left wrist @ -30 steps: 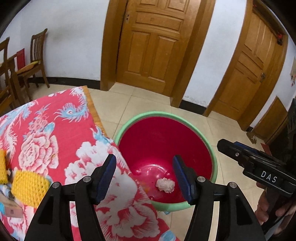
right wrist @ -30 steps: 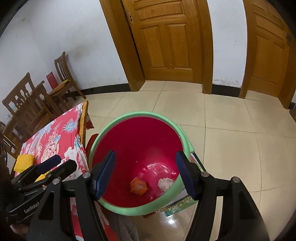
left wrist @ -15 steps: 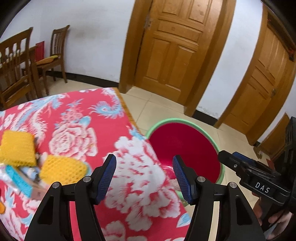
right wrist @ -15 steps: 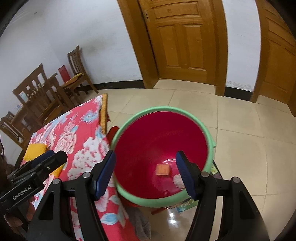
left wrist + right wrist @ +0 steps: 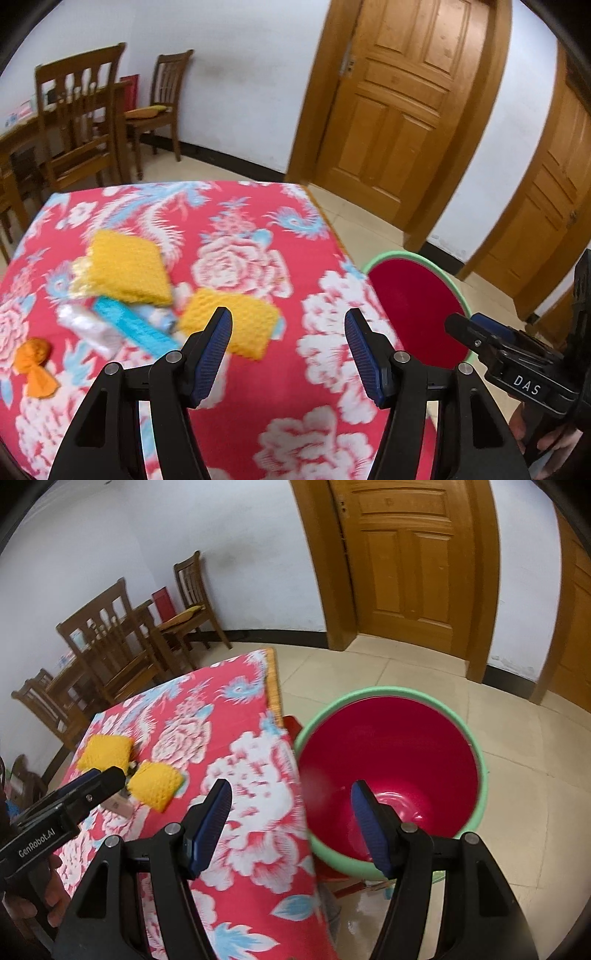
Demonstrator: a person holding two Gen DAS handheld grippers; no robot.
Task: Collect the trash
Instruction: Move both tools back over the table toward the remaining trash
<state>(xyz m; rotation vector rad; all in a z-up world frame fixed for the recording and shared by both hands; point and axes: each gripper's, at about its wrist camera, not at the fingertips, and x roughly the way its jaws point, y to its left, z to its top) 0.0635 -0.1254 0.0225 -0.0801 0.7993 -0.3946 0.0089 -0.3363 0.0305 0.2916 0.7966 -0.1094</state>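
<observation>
Trash items lie in a loose cluster on the red floral table [image 5: 258,424], toward its left side in the left wrist view: an orange crumpled wrapper [image 5: 35,363] nearest the left edge, a clear plastic wrapper [image 5: 86,328], a blue packet [image 5: 133,326], and two yellow knitted pads [image 5: 127,267] that partly cover them; whether the pads count as trash cannot be determined. The blue packet runs with its long axis diagonal, from upper left to lower right. The left gripper [image 5: 288,354] is positioned above the table with its jaws apart and nothing between them; the cluster lies ahead and to its left, with the nearer yellow pad [image 5: 236,325] just past the left fingertip. The right gripper [image 5: 290,829] is also spread and empty, and it straddles the right edge of the table and the red bin with the green rim [image 5: 484,775], which stands on the floor just beside that edge. The left gripper is therefore the nearer one to the cluster, and the right gripper is the nearer one to the bin. Judgement: the next move requires the left gripper to travel left and down onto one item, with the jaws aligned across its short axis.
</observation>
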